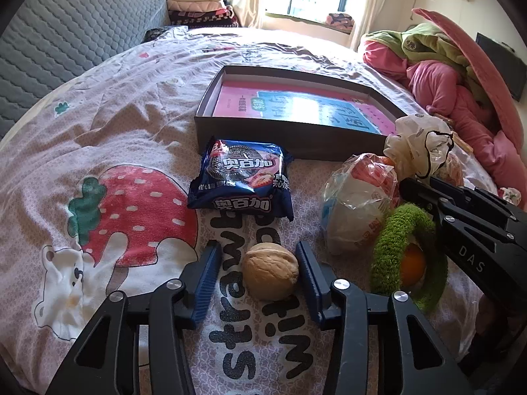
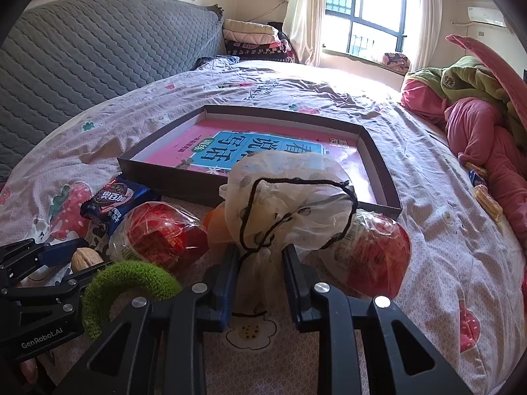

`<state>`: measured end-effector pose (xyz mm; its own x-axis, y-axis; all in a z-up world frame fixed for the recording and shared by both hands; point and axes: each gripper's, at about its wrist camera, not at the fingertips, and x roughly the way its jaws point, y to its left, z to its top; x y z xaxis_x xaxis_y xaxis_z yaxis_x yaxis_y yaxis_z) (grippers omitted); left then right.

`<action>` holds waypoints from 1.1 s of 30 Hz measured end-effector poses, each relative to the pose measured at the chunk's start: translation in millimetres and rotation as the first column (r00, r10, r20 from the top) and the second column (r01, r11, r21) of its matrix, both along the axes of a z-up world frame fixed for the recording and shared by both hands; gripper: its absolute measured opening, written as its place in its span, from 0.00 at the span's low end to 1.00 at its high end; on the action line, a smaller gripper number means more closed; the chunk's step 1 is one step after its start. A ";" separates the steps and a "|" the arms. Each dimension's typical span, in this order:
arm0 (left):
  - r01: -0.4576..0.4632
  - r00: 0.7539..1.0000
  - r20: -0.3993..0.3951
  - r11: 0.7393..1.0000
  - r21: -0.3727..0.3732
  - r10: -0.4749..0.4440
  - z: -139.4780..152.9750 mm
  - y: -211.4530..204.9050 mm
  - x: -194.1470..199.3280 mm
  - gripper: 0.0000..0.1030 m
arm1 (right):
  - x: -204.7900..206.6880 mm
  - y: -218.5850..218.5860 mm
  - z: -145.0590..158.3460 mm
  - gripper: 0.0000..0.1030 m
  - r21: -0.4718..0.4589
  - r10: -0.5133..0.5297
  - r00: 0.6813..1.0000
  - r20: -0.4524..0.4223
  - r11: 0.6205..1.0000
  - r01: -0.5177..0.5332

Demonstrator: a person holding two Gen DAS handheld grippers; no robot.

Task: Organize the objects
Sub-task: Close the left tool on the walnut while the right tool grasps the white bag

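Left wrist view: left gripper (image 1: 260, 275) jaws half-open around tan wrinkled walnut (image 1: 270, 271), one pad touching; round nut may roll. Right gripper (image 2: 260, 279) jaws narrowed on neck of white gauzy drawstring pouch (image 2: 290, 204); slack fabric may slip.

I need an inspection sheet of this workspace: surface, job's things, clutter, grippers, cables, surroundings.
Surface: bedsheet with strawberry print.
Job's things: box holding a pink book; walnut; cookie pack; mesh pouch; wrapped snacks; green ring.
Clutter: pink and green bedding.
Grippers: left gripper around the walnut, a gap on one side; right gripper around the pouch's neck.
Cables: nothing seen.
Surroundings: window, grey headboard.
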<state>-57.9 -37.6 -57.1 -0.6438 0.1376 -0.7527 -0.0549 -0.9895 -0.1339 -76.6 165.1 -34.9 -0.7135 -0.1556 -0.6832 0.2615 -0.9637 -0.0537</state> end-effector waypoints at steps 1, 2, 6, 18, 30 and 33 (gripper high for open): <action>0.004 1.000 0.000 1.000 0.009 -0.004 0.0 -0.2 0.2 0.36 | 0.3 0.2 0.2 0.22 -0.002 0.001 1.000 -0.002 1.000 -0.001; 0.009 1.000 0.000 1.000 0.018 -0.009 -0.1 -0.2 0.2 0.32 | 0.7 0.4 0.5 0.21 0.001 0.002 1.000 -0.006 1.000 -0.002; 0.014 1.000 -0.006 1.000 0.015 -0.014 0.3 1.3 1.3 0.32 | 1.4 0.4 2.0 0.18 0.001 0.007 1.000 -0.017 1.000 -0.007; 0.005 0.997 -0.071 1.000 0.017 -0.004 16.1 1.1 10.7 0.32 | 8.8 6.8 17.3 0.10 -0.041 0.007 0.998 -0.065 0.999 -0.010; 0.018 0.994 -0.112 1.000 -0.015 -0.019 31.2 12.9 24.4 0.32 | 11.0 16.6 25.2 0.04 -0.096 0.012 0.997 -0.071 0.995 -0.018; 0.017 0.993 -0.113 1.000 -0.019 -0.019 31.7 13.9 24.7 0.32 | 8.5 19.2 25.3 0.03 -0.103 0.012 0.997 -0.070 0.994 -0.019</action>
